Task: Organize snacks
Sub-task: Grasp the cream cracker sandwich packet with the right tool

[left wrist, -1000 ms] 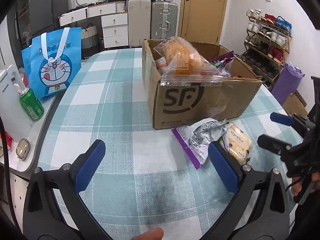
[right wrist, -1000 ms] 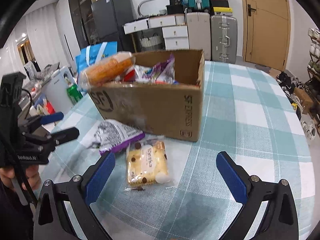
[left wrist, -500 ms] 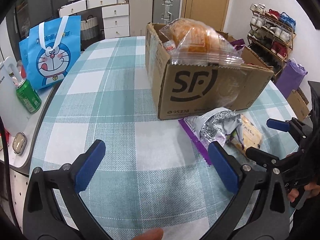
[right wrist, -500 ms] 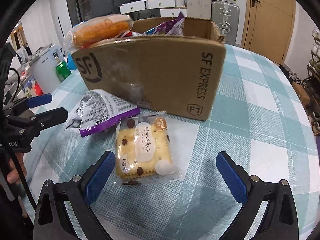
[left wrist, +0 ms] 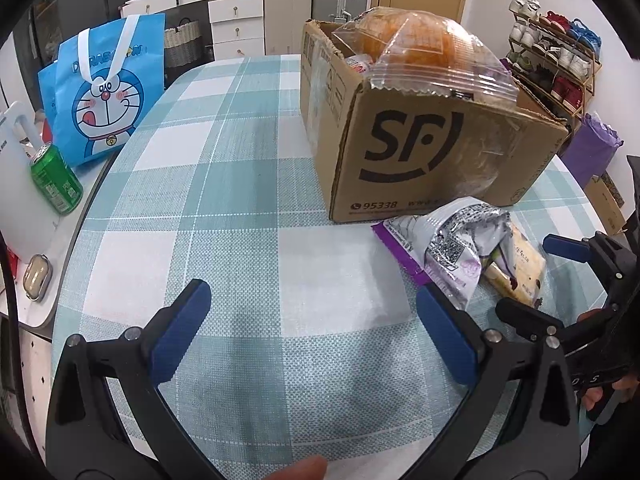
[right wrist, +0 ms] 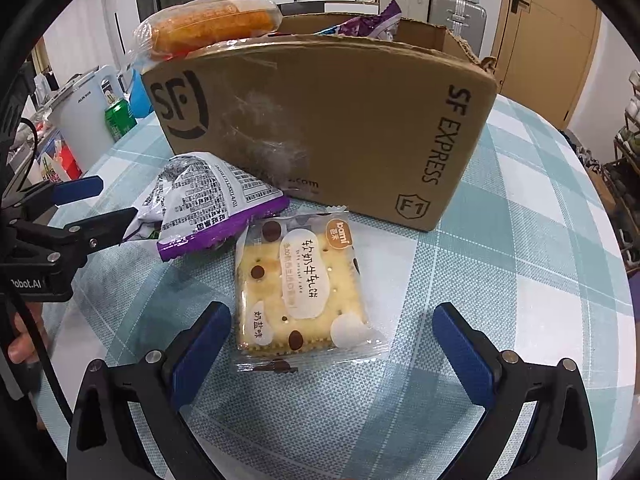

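Domestic room: wooden door, white drawers, two hard suitcases (left wrist: 316,4), shoe rack (left wrist: 554,62) at the right wall. Round table (left wrist: 224,184) under a teal-and-white checked cloth. One cardboard box (right wrist: 340,132) marked SF on it, packed with snacks, one orange bread bag (left wrist: 416,46) riding over its rim. Two packets loose on the cloth just before the box: one purple-and-silver bag (right wrist: 208,208), one clear-wrapped biscuit packet (right wrist: 304,292), corners overlapping. Beside the table, one blue cartoon tote (left wrist: 104,96) and one green can (left wrist: 56,180). Left gripper (left wrist: 312,336) spread wide over bare cloth, holding nothing. Right gripper (right wrist: 332,356) spread wide, empty, blue pads (right wrist: 200,352) flanking the biscuit packet's near edge.
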`<action>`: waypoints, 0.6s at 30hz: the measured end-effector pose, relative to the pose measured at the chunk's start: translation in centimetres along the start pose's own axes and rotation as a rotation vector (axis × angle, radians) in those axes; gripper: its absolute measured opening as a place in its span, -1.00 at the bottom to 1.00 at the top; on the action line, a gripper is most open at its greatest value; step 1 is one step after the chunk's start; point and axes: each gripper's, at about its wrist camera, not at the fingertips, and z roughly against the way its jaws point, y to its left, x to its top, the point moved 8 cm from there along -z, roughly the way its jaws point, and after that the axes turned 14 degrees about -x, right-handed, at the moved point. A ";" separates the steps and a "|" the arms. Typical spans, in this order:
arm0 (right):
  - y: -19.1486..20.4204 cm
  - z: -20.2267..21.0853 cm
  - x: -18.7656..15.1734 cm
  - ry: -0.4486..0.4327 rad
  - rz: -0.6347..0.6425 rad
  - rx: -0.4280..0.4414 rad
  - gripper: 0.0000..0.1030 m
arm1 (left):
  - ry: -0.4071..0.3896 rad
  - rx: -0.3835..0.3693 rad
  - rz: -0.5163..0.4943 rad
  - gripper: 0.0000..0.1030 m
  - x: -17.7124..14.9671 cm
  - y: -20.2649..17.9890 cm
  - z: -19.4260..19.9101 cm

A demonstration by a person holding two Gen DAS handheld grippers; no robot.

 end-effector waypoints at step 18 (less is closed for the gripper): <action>-0.2 0.4 0.0 -0.022 -0.001 0.002 0.73 | 0.006 0.003 -0.016 0.99 -0.2 -0.4 0.0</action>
